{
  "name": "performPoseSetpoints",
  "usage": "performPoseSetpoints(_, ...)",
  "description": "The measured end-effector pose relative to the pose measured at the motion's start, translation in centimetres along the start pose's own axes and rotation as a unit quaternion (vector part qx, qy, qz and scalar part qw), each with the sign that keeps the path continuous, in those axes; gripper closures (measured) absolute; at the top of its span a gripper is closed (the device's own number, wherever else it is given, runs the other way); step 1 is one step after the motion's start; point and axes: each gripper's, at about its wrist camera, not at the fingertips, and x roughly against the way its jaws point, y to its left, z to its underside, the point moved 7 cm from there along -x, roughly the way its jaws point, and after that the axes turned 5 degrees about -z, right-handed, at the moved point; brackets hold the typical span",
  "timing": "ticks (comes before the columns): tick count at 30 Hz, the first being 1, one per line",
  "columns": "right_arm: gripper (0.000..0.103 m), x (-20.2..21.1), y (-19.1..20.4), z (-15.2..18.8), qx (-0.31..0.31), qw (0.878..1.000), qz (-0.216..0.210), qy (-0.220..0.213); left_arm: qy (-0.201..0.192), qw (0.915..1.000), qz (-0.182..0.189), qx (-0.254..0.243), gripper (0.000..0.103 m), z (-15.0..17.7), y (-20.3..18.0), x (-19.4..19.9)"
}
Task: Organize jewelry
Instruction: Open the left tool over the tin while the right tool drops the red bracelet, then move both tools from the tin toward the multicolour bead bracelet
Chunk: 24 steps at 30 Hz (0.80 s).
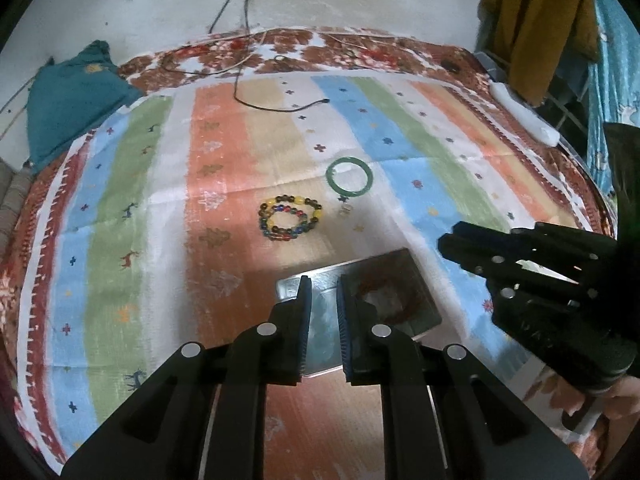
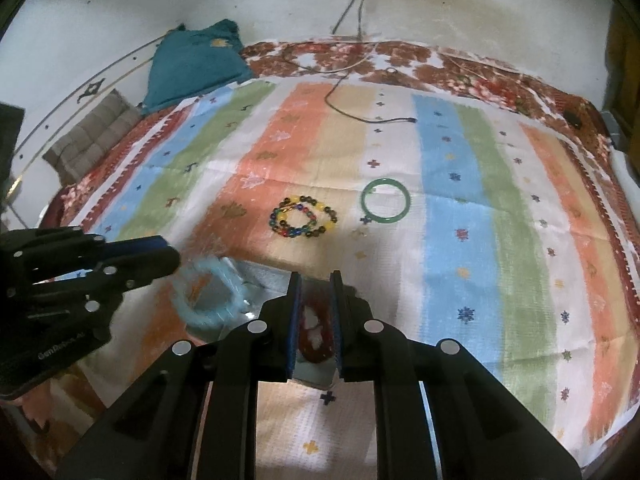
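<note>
While the striped bedspread (image 2: 452, 208) carries everything, a metal tray (image 1: 404, 264) lies just under both tools; the right hand-held gripper (image 2: 316, 320) hovers slightly parted over a red bracelet (image 2: 316, 344), the left hand-held gripper (image 1: 323, 320) likewise parted, empty. Beaded bracelet (image 1: 290, 216) and green bangle (image 1: 350, 178) lie farther off.

A striped cloth (image 2: 460, 208) covers a bed against a stained pale wall (image 1: 360, 4). Cables (image 2: 358, 0) hang down it. A teal pillow (image 1: 72, 96) lies nearby; mustard fabric (image 1: 536, 24), perhaps clothing, hangs rightward.
</note>
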Motion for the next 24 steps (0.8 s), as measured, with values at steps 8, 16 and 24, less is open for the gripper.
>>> performPoseSetpoints(8, 0.068, -0.8, -1.2, 0.1, -0.020, 1.000, 0.011, 0.016, 0.005, 0.9997, -0.016, 0.017, 0.077, -0.4, 1.4, -0.4)
performPoseSetpoints(16, 0.056, -2.1, -2.0, -0.3, -0.026, 0.999, 0.020, 0.035, 0.018, 0.9977, -0.044, 0.050, 0.058, -1.0, 3.8, -1.9)
performPoseSetpoints(24, 0.048, -3.8, -2.8, -1.1, -0.028, 0.998, 0.029, 0.053, 0.043, 0.9952, -0.069, 0.053, 0.052, -1.8, 5.1, -4.1)
